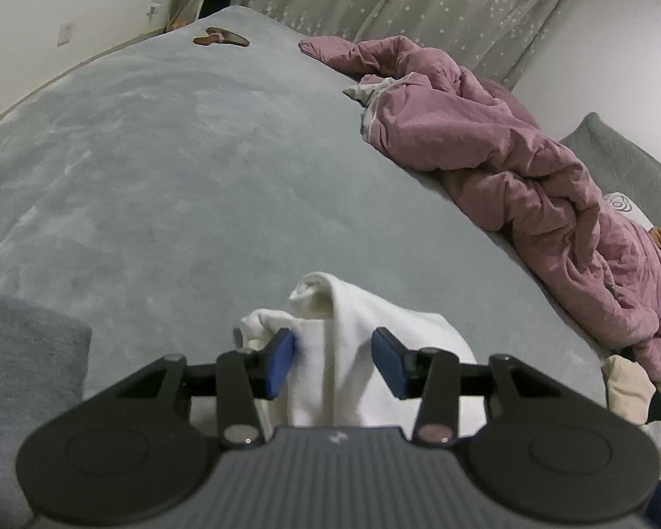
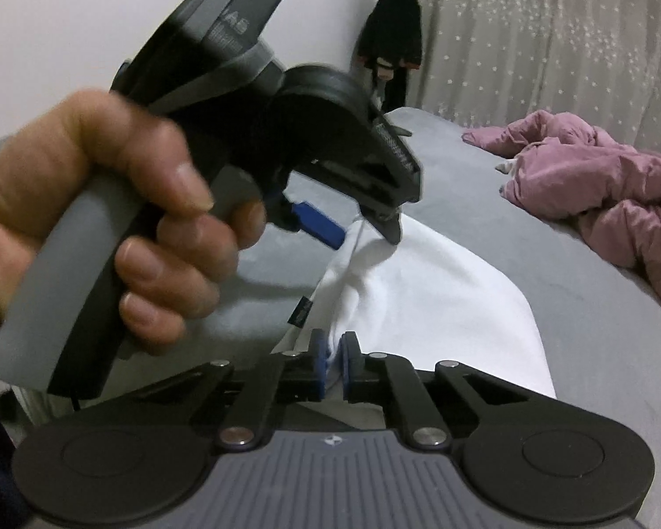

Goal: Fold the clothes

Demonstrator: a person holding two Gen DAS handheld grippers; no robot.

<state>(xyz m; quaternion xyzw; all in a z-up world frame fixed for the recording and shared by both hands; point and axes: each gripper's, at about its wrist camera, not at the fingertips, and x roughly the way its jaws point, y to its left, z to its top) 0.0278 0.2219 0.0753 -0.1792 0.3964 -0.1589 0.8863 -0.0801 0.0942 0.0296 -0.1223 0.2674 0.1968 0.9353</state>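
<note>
My right tongs (image 2: 334,359) pinch the soft, light white shirt (image 2: 440,299) edge; left tongs (image 1: 334,363) open around its bunched fold.

Both wrist cameras look low and close across the bed (image 1: 163,167), sharing the pink quilt (image 2: 603,189) at right.

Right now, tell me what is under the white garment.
Grey bed cover shows around the white garment and runs beneath it. Anything else below is covered by the cloth.
</note>
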